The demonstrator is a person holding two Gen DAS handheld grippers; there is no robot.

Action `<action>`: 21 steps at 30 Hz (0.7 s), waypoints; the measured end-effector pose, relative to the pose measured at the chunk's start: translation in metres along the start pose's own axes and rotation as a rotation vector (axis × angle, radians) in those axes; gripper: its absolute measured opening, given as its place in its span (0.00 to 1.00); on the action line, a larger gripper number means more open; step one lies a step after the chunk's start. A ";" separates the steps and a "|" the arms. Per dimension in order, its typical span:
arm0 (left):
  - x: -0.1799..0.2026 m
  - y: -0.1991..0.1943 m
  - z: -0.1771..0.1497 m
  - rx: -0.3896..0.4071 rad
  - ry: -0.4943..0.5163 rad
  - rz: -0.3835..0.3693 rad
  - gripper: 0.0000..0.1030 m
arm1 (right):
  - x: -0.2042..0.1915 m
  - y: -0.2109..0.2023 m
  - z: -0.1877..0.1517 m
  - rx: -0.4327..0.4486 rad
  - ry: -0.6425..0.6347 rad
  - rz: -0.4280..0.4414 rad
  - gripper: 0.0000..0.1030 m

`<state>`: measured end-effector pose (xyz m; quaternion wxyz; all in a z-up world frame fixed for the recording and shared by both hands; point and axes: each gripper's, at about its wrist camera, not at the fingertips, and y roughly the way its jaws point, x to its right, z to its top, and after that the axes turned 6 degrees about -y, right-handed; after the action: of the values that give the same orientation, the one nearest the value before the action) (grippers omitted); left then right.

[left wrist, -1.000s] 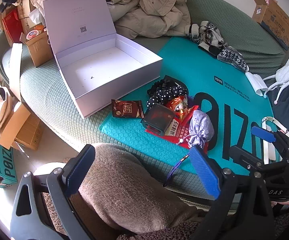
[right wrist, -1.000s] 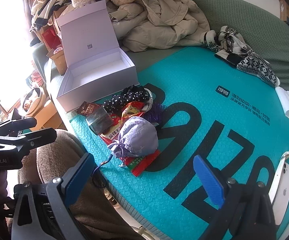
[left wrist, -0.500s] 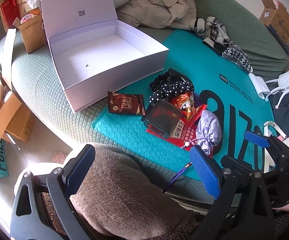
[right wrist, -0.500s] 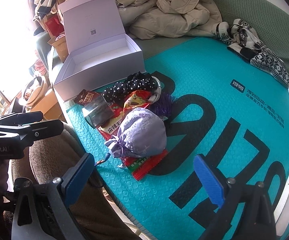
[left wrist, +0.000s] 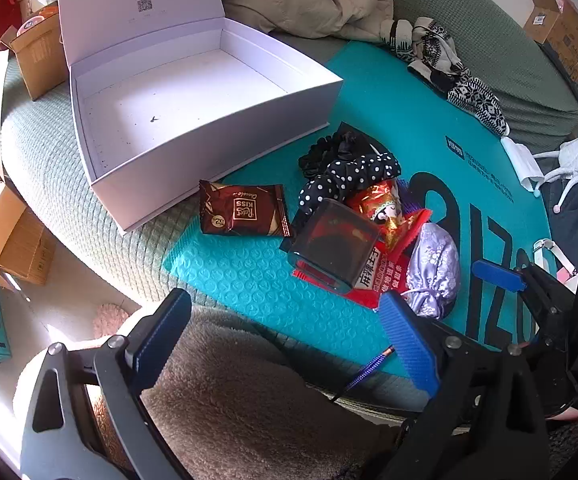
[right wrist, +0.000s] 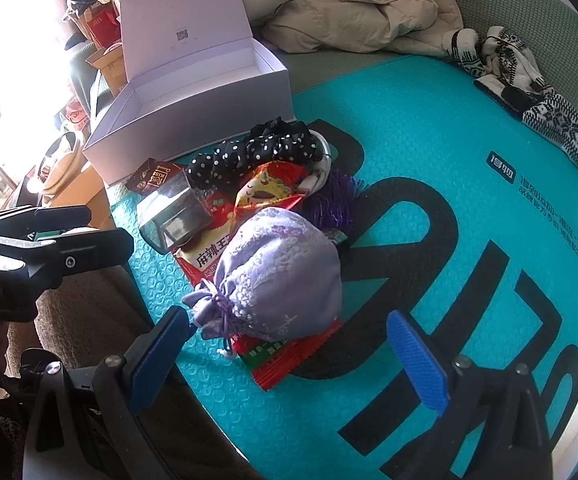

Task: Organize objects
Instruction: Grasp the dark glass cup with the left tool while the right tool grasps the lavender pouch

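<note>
Lavender pouch [right wrist: 285,276] now fills the centre of the right wrist frame, nearer the right gripper [right wrist: 289,352], whose jaws gape empty; the left gripper [left wrist: 285,340], also spread, has neared the white box [left wrist: 193,92].

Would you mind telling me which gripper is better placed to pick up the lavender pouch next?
Right. The right gripper is open with the lavender pouch directly ahead between its jaws; the left gripper sits off to the side.
</note>
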<state>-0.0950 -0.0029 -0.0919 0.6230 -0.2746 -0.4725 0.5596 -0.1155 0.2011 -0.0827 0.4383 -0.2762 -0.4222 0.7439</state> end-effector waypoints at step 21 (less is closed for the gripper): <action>0.016 0.052 0.022 -0.070 0.090 -0.060 0.85 | -0.004 0.013 0.009 0.024 -0.091 0.061 0.71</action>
<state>-0.1381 0.0203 -0.1235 0.6500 -0.3071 -0.4714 0.5109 -0.1264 0.1908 -0.0889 0.3989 -0.2499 -0.4240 0.7737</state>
